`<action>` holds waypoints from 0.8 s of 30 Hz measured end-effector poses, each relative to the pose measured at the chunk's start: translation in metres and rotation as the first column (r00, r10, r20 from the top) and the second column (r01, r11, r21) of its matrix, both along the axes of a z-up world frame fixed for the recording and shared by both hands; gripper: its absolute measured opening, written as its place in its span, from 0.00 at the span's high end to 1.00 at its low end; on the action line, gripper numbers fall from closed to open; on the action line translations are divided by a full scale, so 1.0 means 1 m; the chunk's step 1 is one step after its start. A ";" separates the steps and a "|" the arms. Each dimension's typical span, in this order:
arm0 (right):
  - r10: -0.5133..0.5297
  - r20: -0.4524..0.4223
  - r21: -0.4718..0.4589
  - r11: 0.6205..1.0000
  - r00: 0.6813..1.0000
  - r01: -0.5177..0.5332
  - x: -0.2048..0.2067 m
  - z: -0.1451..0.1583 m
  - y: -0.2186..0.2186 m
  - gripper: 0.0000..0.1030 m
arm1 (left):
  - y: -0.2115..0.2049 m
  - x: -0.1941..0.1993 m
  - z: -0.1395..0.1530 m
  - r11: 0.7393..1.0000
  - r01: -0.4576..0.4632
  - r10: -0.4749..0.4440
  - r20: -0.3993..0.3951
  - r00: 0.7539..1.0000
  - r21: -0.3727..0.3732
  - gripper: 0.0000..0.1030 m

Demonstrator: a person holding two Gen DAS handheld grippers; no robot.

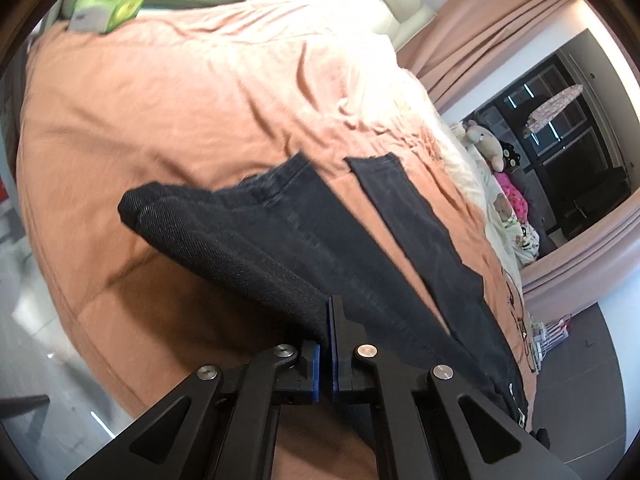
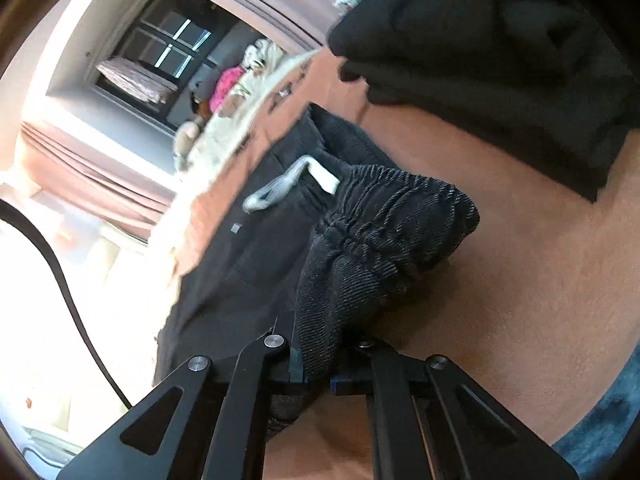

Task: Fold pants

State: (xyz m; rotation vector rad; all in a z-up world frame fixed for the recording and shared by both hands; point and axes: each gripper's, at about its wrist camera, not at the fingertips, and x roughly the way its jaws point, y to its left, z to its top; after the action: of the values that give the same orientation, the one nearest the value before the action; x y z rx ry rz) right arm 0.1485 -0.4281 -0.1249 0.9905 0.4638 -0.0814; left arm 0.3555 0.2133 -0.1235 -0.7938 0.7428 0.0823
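Note:
Black pants (image 1: pixel 280 232) lie on a peach bed cover (image 1: pixel 180 112), their two legs (image 1: pixel 404 208) stretching away from me. My left gripper (image 1: pixel 330 308) is shut on a lifted fold of the pants' near edge, and the cloth rises off the bed to its left. In the right wrist view my right gripper (image 2: pixel 316 344) is shut on the gathered elastic waistband (image 2: pixel 392 216), which bunches up above the fingers. A grey drawstring (image 2: pixel 276 190) and a white label (image 2: pixel 324 178) show inside the waist.
A green and white box (image 1: pixel 116 8) sits at the bed's far corner. Stuffed toys (image 1: pixel 488 144) lie along the right side by peach curtains (image 1: pixel 500 20). A pile of dark folded clothes (image 2: pixel 500 60) rests on the bed cover (image 2: pixel 520 280) beyond the waistband. A black cable (image 2: pixel 60 276) hangs at the left.

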 end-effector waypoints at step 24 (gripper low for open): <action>-0.047 -0.212 -0.231 0.973 0.976 -0.003 0.010 -0.010 0.061 0.25 | -0.010 0.006 0.003 0.998 0.012 -0.009 -0.040 0.999 0.055 0.97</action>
State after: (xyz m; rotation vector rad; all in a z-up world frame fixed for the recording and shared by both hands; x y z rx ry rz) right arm 0.1582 -0.3676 -0.1352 0.7609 0.6287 -0.2601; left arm 0.3618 0.2034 -0.1206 -0.7375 0.7794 0.1090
